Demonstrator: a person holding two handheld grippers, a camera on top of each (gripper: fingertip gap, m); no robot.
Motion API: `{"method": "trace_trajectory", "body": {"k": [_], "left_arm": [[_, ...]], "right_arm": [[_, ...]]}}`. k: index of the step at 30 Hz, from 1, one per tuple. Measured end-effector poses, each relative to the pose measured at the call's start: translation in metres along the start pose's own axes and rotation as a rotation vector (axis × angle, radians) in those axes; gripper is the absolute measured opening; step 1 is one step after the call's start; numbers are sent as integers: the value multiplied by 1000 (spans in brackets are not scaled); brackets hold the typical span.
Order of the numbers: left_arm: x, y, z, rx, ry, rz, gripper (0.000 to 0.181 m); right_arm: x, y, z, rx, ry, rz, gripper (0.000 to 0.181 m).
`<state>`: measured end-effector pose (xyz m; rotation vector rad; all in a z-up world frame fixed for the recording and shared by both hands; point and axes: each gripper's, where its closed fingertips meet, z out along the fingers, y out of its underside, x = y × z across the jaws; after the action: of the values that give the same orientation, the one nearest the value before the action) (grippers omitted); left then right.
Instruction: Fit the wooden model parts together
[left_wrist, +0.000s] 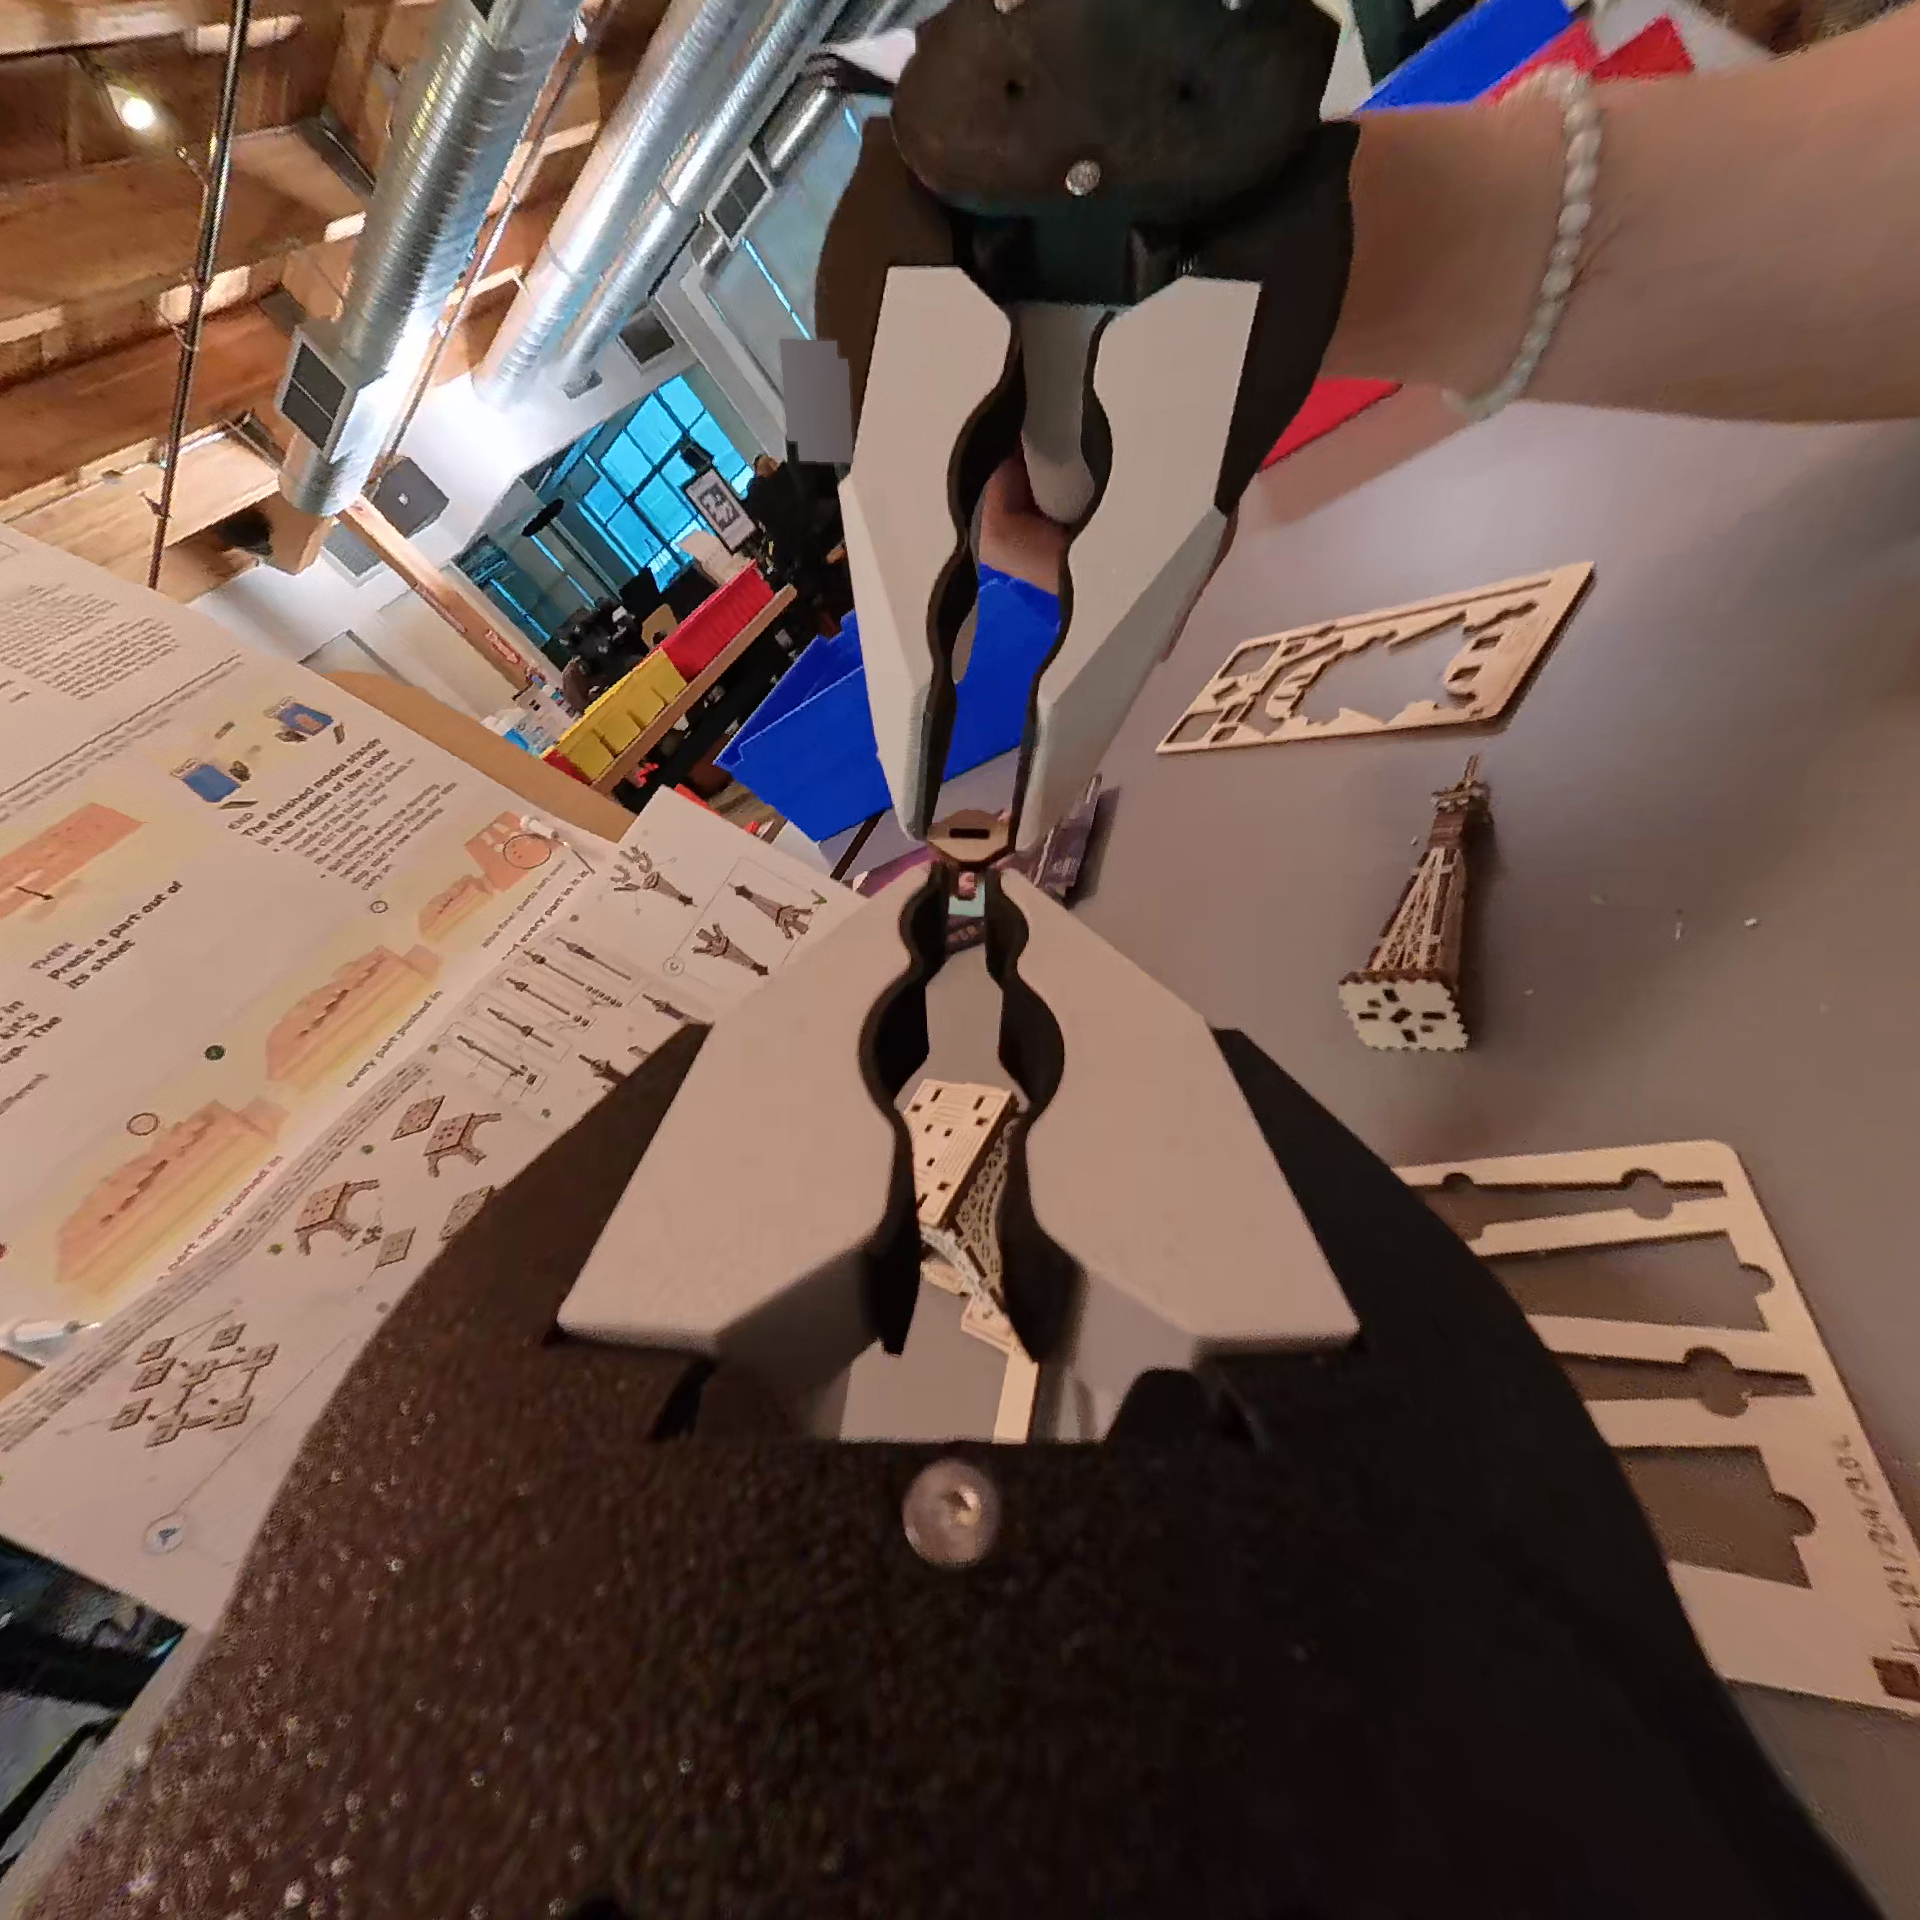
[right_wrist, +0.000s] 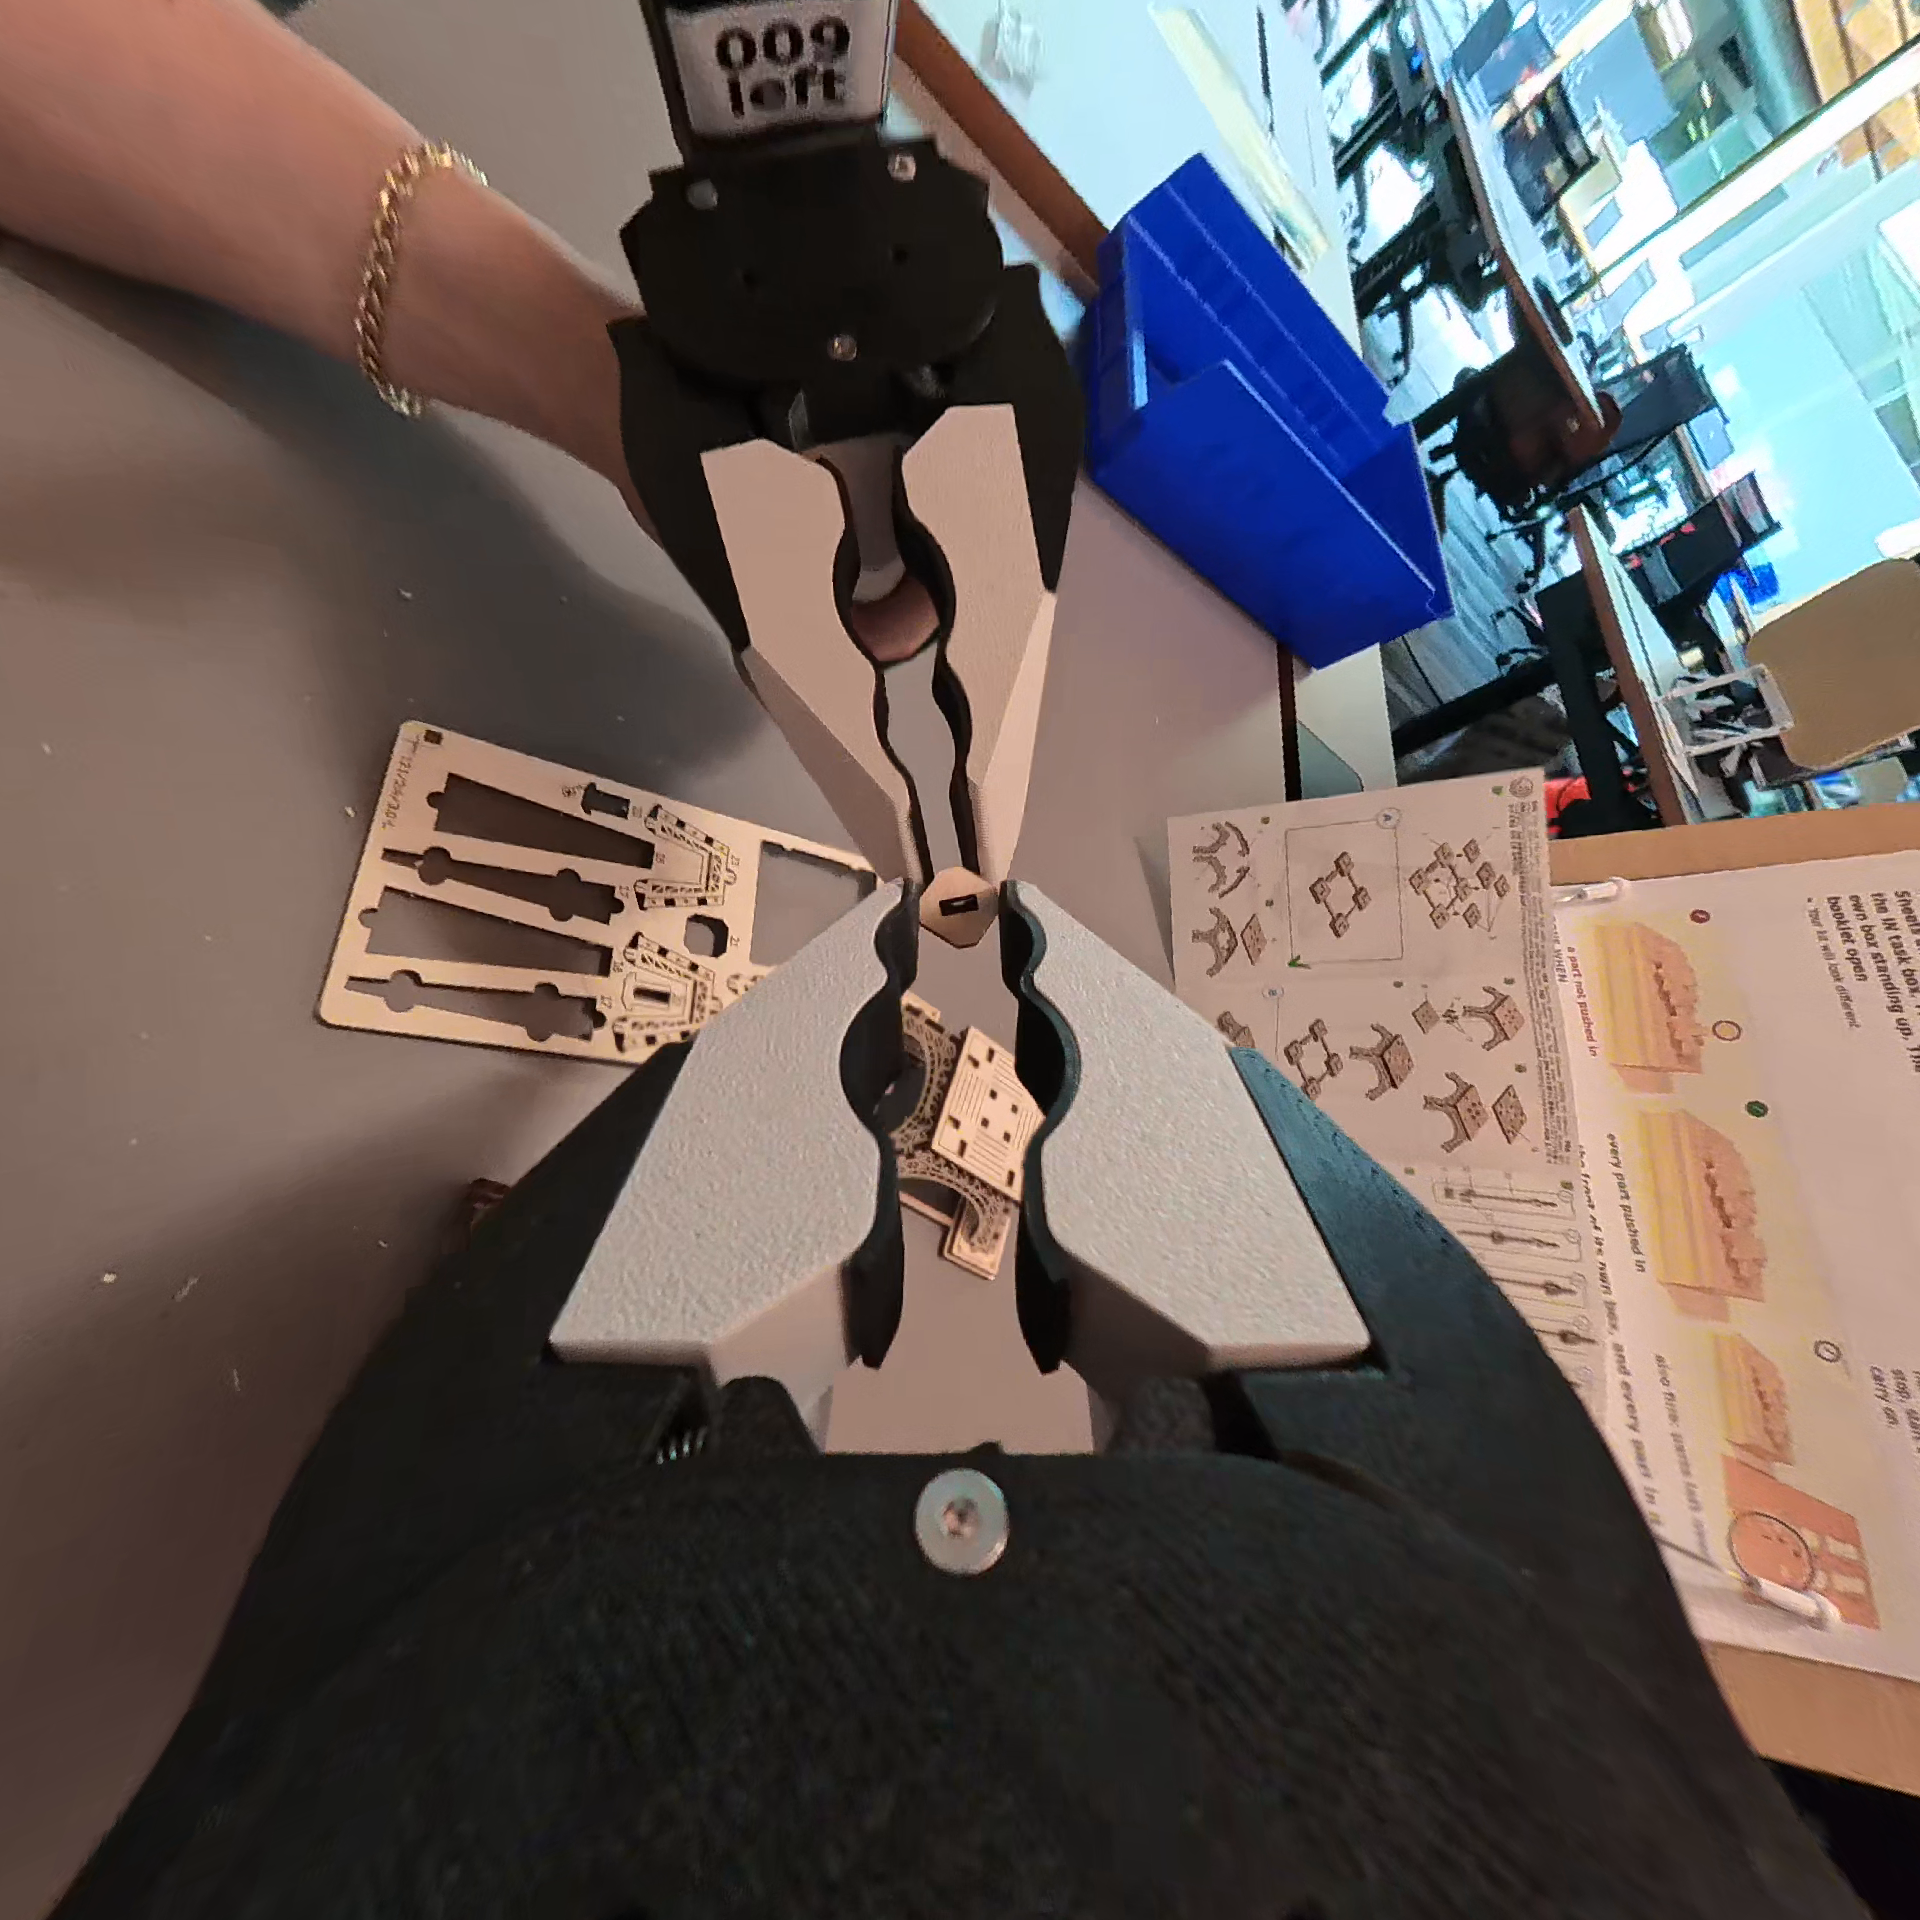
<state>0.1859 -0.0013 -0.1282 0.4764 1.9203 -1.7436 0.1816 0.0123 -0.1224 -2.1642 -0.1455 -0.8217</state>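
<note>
A small octagonal wooden piece (right_wrist: 956, 907) with a slot is pinched edge to edge in my right gripper (right_wrist: 954, 906), above the grey table (right_wrist: 208, 623). In the left wrist view the piece (left_wrist: 968, 834) sits in the right gripper (left_wrist: 969, 826), which comes from above. My left gripper (left_wrist: 962, 896) meets it tip to tip. Its jaws stand a narrow gap apart at the piece's edge, and I cannot tell if they grip it. The left gripper also shows in the right wrist view (right_wrist: 950, 871). A wooden tower base (left_wrist: 961, 1153) (right_wrist: 977, 1122) lies on the table under both grippers.
A slim wooden tower section (left_wrist: 1423, 914) lies to the right. Two punched-out wooden sheets (left_wrist: 1538, 644) (left_wrist: 1844, 1455) lie flat; one also shows in the right wrist view (right_wrist: 353, 1003). Instruction sheets (left_wrist: 312, 987) (right_wrist: 1351, 987) cover one side. A blue bin (right_wrist: 1268, 447) stands at the table edge. The tips of both grippers are at nearly the same place.
</note>
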Motion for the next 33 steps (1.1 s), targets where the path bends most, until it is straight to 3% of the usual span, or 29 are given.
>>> {"method": "trace_trajectory", "body": {"k": [6,16,30,33], "left_arm": [[0,-10,-4,77,17,-49,5],[3,-15,-8,89,50,-39,5],[0,-40,-17,274,93,-188,4],[-2,-36,-16,242,78,-176,4]], "right_arm": [[0,-10,-5,70,-12,29,13],[-3,-16,-6,118,-43,65,13],[1,-40,-18,342,-99,219,13],[2,-37,-16,336,-93,232,13]]}}
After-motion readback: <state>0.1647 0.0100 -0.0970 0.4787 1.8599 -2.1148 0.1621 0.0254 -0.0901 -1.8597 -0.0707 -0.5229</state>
